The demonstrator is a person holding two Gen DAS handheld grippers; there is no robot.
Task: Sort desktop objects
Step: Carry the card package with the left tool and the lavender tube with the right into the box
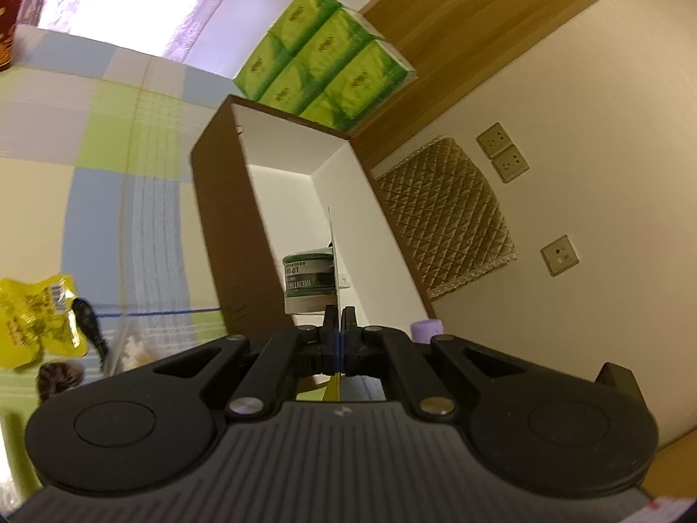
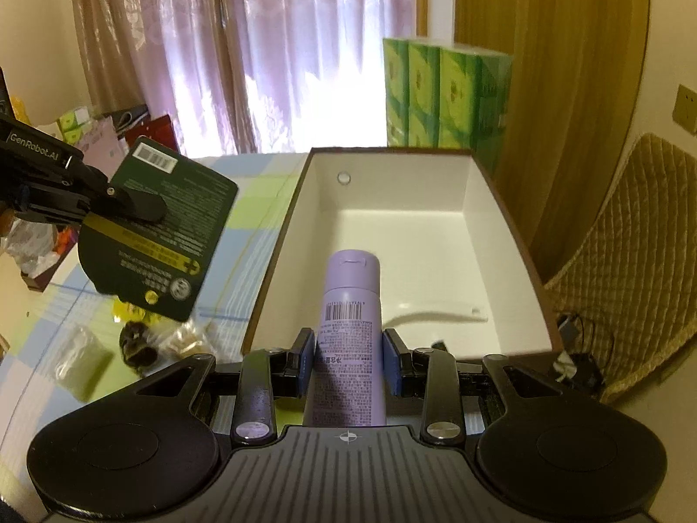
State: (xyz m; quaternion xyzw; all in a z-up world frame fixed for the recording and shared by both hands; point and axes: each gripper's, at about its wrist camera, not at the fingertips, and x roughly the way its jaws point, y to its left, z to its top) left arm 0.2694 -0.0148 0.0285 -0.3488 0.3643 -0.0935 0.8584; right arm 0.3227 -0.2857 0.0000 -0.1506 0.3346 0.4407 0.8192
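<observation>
Two handheld grippers hang over a brown, white-lined box (image 2: 501, 235) on a checked tablecloth (image 2: 244, 213). The right gripper (image 2: 348, 359) has its blue pads pressed on both sides of a lilac spray can (image 2: 350, 305), cap pointing ahead over the near end of the box. The left gripper (image 1: 337, 327) has its jaws fully closed on the edge of a dark green blister card (image 2: 161, 226); seen from the right wrist, the card hangs in the air to the left of the box, barcode uppermost, its printed back facing the camera.

From the left wrist the card is edge-on, a thin line, with a green lip-balm tin (image 1: 310, 281) on its front partly readable.

Inside the box lie a white, curved, flat object (image 2: 435, 310) on the floor and a small round fitting (image 2: 343, 177) on the far wall. A block of green tissue packs (image 2: 444, 100) stands just behind the box, before a lilac curtain (image 2: 279, 52). A quilted tan cover (image 2: 627, 261) lies to the right.

To the left on the cloth: a yellow snack packet (image 1: 35, 318), a dark brown hair scrunchie (image 2: 137, 344) and clear plastic bags (image 2: 82, 357), blurred and partly hidden behind the card. The can's lower end is cut off by the gripper body.
</observation>
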